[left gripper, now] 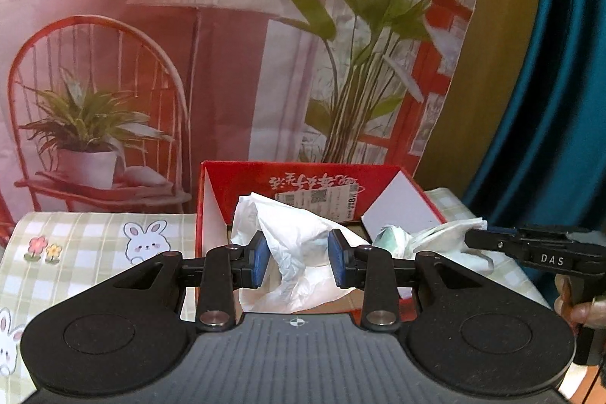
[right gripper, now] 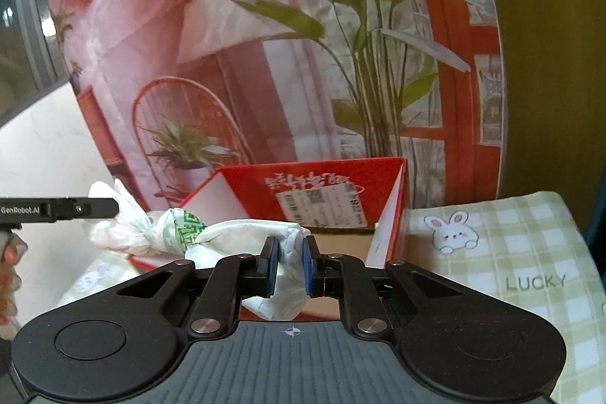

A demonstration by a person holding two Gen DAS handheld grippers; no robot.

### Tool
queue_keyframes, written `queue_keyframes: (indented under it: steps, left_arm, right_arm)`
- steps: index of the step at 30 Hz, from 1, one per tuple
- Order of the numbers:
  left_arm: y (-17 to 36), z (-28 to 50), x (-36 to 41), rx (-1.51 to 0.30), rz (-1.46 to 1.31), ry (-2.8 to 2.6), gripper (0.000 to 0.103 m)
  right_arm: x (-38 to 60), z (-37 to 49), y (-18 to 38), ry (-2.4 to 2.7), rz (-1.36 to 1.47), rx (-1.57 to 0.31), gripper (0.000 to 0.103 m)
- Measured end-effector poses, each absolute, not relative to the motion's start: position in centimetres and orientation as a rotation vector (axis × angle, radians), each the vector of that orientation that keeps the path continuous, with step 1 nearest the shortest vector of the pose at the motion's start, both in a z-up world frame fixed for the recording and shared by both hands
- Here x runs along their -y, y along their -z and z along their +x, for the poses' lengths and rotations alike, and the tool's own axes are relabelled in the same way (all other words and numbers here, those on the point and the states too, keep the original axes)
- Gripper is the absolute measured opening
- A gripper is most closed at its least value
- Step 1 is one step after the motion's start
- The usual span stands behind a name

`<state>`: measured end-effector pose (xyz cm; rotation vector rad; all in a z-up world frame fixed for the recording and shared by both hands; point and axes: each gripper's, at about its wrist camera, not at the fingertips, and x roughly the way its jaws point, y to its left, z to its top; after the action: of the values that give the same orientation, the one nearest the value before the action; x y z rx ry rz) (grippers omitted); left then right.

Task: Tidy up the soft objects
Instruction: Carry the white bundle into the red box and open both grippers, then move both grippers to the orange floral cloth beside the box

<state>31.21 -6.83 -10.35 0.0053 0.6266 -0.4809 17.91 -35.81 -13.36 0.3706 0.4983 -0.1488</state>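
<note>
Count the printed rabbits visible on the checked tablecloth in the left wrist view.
2: one rabbit left of the red box, another cut off at the frame's left edge. The gripper may hide more.

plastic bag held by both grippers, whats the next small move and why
Probably carry it forward and lower it into the red box. Both the left gripper and right gripper pinch the white plastic bag, which hangs stretched above the box's open top.

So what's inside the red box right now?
The red box shows only a brown cardboard floor along the far wall. The white plastic bag held across its front hides the rest.
</note>
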Motion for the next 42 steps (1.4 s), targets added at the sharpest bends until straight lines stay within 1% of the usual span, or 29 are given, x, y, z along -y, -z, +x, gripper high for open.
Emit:
queue_keyframes:
  steps: [8,12,14,17,18,21,27,34,42]
  left_arm:
    - [13.5,35.3,7.6,-0.747,0.007,0.474,0.036]
    - [14.3,36.2,7.6,-0.773,0.011,0.478,0.036]
    - [14.6,36.3,7.6,-0.778,0.02,0.48,0.039]
    - [14.7,36.1,7.7,-0.777,0.031,0.48,0.049]
    - [14.7,36.0,7.7,-0.777,0.035,0.475,0.055]
    - [14.4,35.6,7.5,-0.768,0.044,0.47,0.061]
    - [13.2,33.6,6.6,-0.748,0.046,0.474,0.062]
    - [11.7,30.1,5.1,-0.715,0.04,0.474,0.062]
    - [12.1,27.3,3.3,-0.711,0.019,0.437,0.062]
  right_arm:
    - [37.1,21.9,15.6,0.182,0.331,-0.58,0.013]
    - [37.2,22.6,16.5,0.192,0.329,-0.595,0.013]
    - [37.2,22.8,16.7,0.205,0.33,-0.596,0.014]
    - [37.1,22.9,16.8,0.225,0.32,-0.597,0.019]
    - [37.0,22.9,16.9,0.233,0.318,-0.595,0.022]
    - [36.9,22.6,16.9,0.24,0.331,-0.586,0.023]
    - [35.9,21.5,15.9,0.219,0.345,-0.545,0.023]
    - [32.5,19.9,14.4,0.171,0.335,-0.487,0.023]
    - [29.1,18.2,14.1,0.121,0.323,-0.485,0.023]
